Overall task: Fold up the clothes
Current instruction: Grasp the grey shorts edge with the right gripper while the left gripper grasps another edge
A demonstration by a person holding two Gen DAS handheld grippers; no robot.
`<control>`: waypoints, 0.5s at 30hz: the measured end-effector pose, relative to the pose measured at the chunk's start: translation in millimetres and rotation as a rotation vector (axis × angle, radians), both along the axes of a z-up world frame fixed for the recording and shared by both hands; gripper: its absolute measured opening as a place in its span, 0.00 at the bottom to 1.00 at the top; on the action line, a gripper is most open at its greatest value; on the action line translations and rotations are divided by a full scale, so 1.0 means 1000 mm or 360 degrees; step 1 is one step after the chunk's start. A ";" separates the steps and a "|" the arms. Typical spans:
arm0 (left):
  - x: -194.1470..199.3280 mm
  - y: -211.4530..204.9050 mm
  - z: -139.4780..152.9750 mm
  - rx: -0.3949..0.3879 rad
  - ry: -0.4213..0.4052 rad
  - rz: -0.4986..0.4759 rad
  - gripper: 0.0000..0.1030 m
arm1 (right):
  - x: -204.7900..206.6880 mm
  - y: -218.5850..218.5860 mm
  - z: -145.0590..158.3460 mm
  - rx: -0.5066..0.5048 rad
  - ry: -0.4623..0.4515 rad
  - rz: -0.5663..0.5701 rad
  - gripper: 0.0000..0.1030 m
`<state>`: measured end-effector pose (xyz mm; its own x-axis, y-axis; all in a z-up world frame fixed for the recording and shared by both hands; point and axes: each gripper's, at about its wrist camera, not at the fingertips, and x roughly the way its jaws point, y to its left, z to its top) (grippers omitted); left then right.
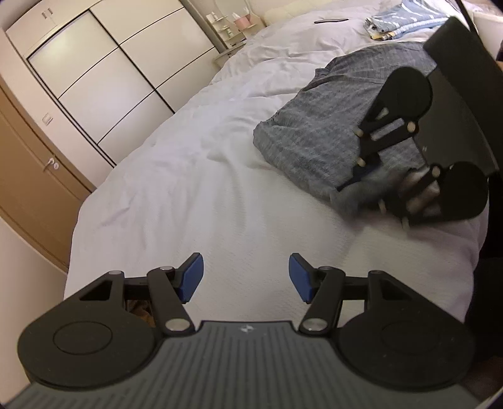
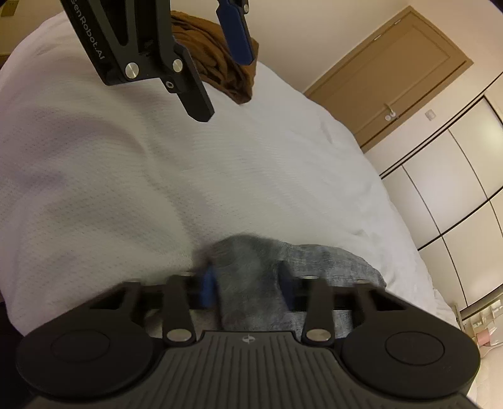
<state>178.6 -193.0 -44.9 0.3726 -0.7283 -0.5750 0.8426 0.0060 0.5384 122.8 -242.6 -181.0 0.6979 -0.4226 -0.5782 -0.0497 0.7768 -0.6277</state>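
Note:
A grey checked garment [image 1: 327, 119] lies rumpled on the white bed [image 1: 188, 195], far right in the left wrist view. My right gripper [image 1: 361, 192] reaches in from the right onto the garment's near edge. In the right wrist view a bunched fold of the grey garment [image 2: 248, 267] fills the gap between the blue pads [image 2: 207, 288], and my right gripper [image 2: 246, 284] is shut on it, though the spot is blurred. My left gripper [image 1: 246, 277] hovers open over bare white bedding with nothing between its fingers. The left gripper [image 2: 223, 86] also hangs at the top of the right wrist view.
A brown garment [image 2: 220, 66] lies heaped at the bed's far end behind the left gripper. Folded blue striped clothes [image 1: 405, 19] and a dark flat object [image 1: 330, 21] sit near the headboard. A white sliding wardrobe [image 1: 103, 81] and a brown door [image 1: 34, 176] stand beside the bed.

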 end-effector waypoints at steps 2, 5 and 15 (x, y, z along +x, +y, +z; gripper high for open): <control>0.002 -0.005 0.001 0.0003 -0.0025 -0.0027 0.54 | -0.005 -0.006 0.003 0.0029 -0.0048 0.0000 0.05; 0.005 -0.019 0.001 0.0012 -0.0082 -0.0091 0.54 | -0.021 -0.019 0.022 0.0176 -0.0166 -0.0016 0.04; 0.018 -0.137 -0.022 0.0146 -0.0496 -0.0518 0.54 | -0.104 -0.109 0.093 0.0950 -0.0669 -0.0291 0.04</control>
